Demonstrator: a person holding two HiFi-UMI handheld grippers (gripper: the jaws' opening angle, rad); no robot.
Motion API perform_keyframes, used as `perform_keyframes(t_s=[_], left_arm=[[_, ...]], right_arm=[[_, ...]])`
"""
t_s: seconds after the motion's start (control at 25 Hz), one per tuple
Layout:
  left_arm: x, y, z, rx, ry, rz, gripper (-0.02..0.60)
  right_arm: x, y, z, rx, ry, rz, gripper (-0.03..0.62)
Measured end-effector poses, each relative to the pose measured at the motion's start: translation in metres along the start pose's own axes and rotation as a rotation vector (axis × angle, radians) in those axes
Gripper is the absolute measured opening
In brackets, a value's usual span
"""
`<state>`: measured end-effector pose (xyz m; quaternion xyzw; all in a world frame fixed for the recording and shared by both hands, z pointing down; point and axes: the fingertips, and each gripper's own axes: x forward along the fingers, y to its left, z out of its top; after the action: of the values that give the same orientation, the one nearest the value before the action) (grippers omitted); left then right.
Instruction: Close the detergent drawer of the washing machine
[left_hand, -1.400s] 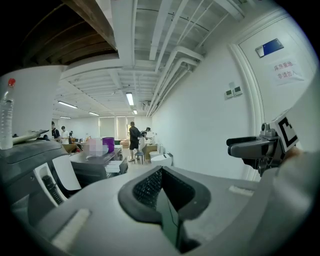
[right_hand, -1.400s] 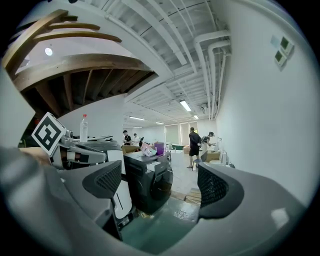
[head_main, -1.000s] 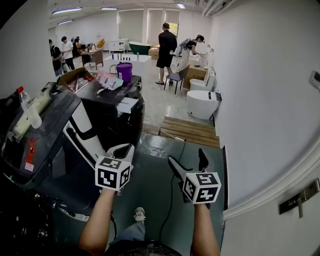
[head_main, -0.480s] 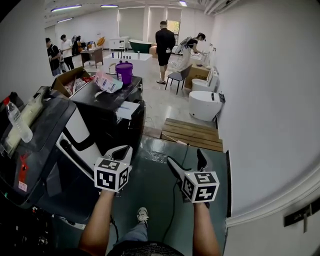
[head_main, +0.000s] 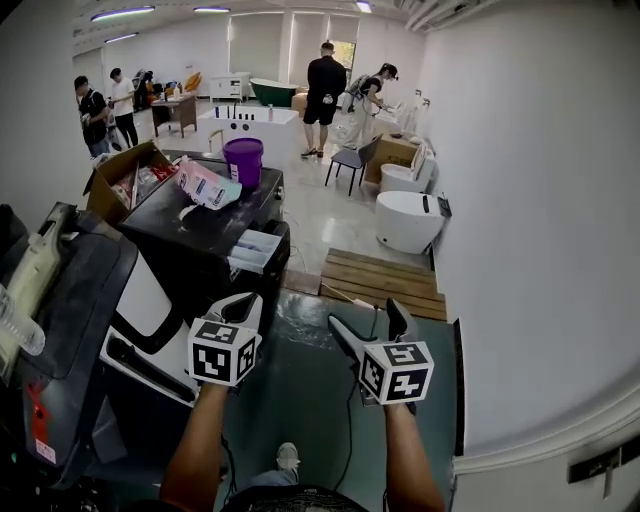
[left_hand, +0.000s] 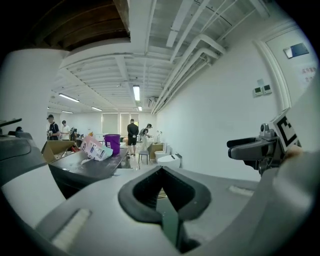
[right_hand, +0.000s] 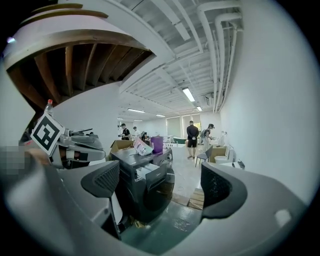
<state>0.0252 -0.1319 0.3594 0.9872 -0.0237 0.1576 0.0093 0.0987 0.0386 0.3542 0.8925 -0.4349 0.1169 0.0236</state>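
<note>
Washing machine (head_main: 200, 225) nearer than before, detergent drawer (head_main: 256, 250) out, left tool (head_main: 245, 300) closed, right tool (head_main: 367, 313) wide open, both empty.

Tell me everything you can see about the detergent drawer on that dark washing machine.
The detergent drawer is pulled out from the upper front of the dark washing machine, near one corner. Its tray looks pale, probably plastic, behind a darker front panel, and it sits about level. Nothing rests in contact with it: the left gripper and right gripper are both apart from it.
</note>
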Motion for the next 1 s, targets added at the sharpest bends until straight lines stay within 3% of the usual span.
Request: perform_keyframes(t_s=[0.44, 1.0], left_arm=[[0.068, 0.069, 0.011, -0.033, 0.024, 0.003, 0.000], [0.118, 0.105, 0.015, -0.041, 0.040, -0.005, 0.000]], right_arm=[[0.098, -0.006, 0.016, -0.001, 0.037, 0.013, 0.512], [0.159, -0.020, 0.019, 0.019, 0.051, 0.010, 0.509]])
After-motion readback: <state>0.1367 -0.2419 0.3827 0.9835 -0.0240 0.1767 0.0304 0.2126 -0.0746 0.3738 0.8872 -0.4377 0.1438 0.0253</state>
